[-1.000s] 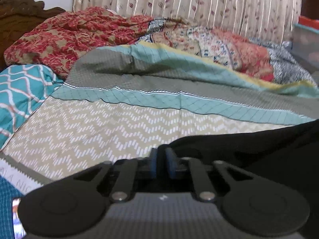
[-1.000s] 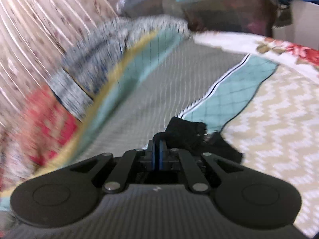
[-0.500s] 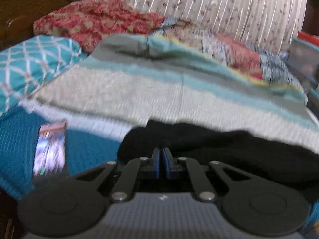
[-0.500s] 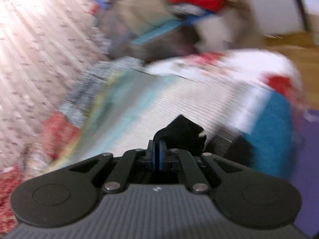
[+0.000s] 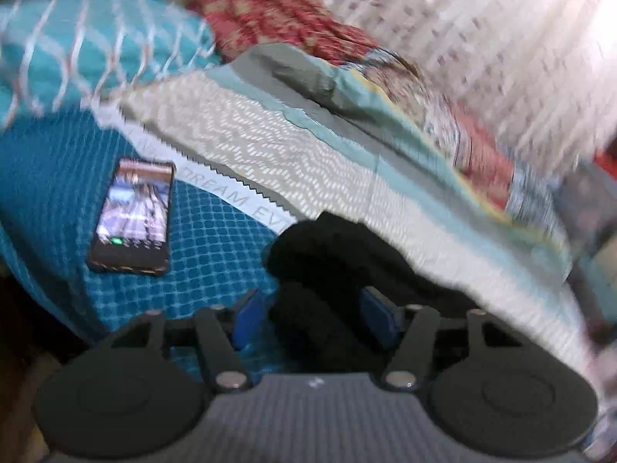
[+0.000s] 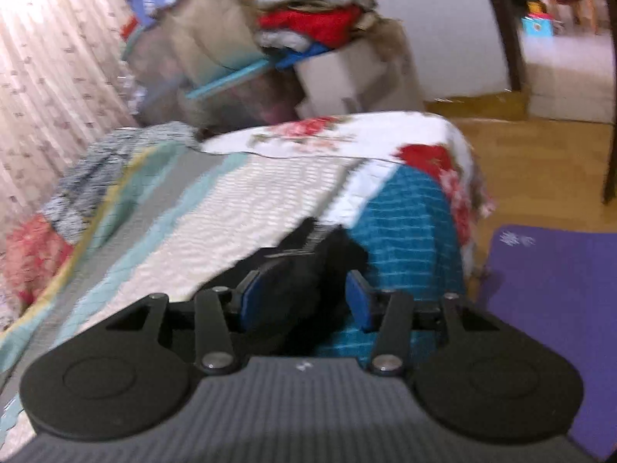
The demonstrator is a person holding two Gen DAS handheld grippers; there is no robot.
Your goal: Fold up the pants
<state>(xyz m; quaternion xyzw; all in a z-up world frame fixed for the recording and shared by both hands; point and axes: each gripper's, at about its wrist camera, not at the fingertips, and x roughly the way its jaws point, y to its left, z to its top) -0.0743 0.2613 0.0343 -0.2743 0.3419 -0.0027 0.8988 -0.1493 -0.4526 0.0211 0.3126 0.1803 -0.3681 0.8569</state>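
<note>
The black pants (image 5: 339, 254) lie bunched near the front edge of the bed. My left gripper (image 5: 314, 318) is open, its blue pads spread to either side of a black fold that lies loose between them. In the right wrist view the other end of the pants (image 6: 304, 270) lies at the bed's front corner. My right gripper (image 6: 304, 301) is open too, with black cloth loose between its spread pads. Both views are blurred.
A phone (image 5: 133, 216) with a lit screen lies on the teal bedspread (image 5: 50, 177) left of the pants. A striped quilt (image 5: 308, 162) and pillows cover the bed behind. A purple mat (image 6: 547, 308) lies on the wooden floor. Cluttered boxes (image 6: 300, 50) stand beyond the bed.
Both grippers were shut on the pants and pulled them toward the bed's front edge. Now both have opened and the pants lie loose on the bed.
</note>
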